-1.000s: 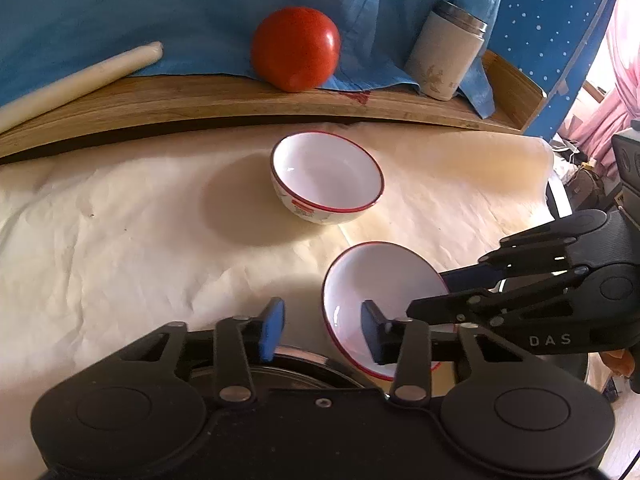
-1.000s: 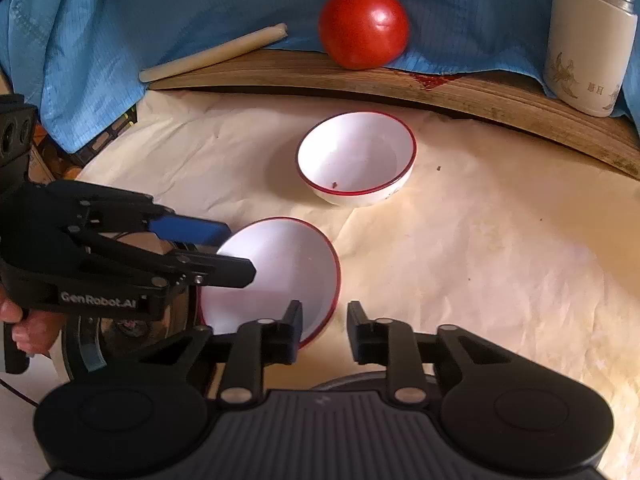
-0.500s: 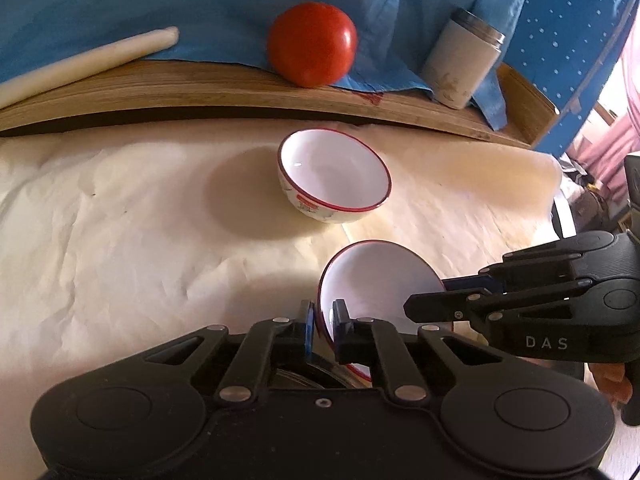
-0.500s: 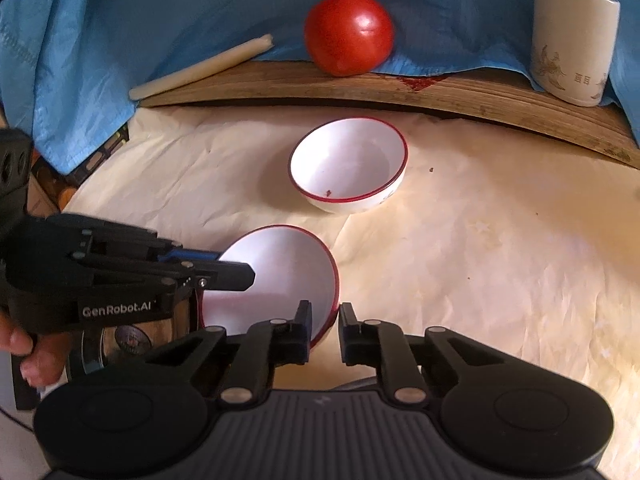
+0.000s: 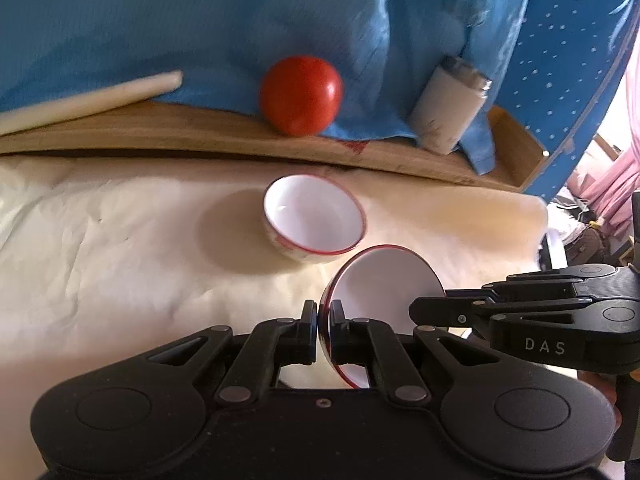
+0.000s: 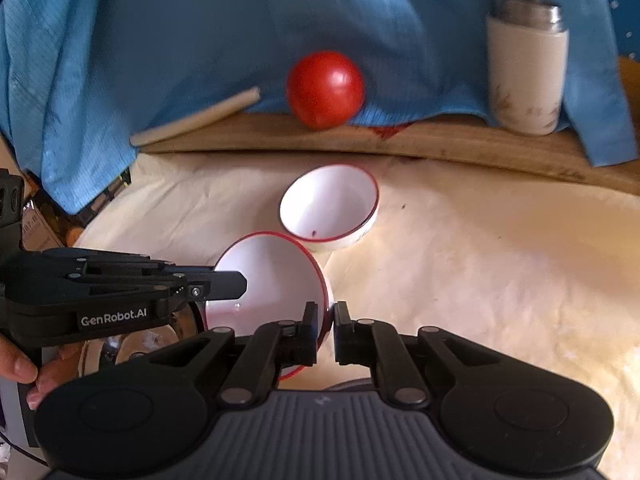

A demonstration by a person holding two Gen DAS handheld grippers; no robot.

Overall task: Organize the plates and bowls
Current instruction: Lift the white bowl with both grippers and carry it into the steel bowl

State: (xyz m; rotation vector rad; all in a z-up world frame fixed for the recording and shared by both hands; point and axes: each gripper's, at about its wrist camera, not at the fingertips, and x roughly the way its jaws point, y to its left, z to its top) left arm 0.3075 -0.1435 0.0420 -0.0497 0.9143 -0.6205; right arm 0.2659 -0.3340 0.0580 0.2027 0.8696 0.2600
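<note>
A paper-covered table (image 5: 120, 248) holds a red-rimmed bowl (image 5: 316, 220) near its wooden back ledge. In front of it, a second bowl (image 5: 380, 284) is tilted, its rim pinched on opposite sides by the left hand-held gripper (image 5: 324, 322) and right hand-held gripper (image 6: 326, 320). Uneven pulling could let it slip and knock the resting bowl.
</note>
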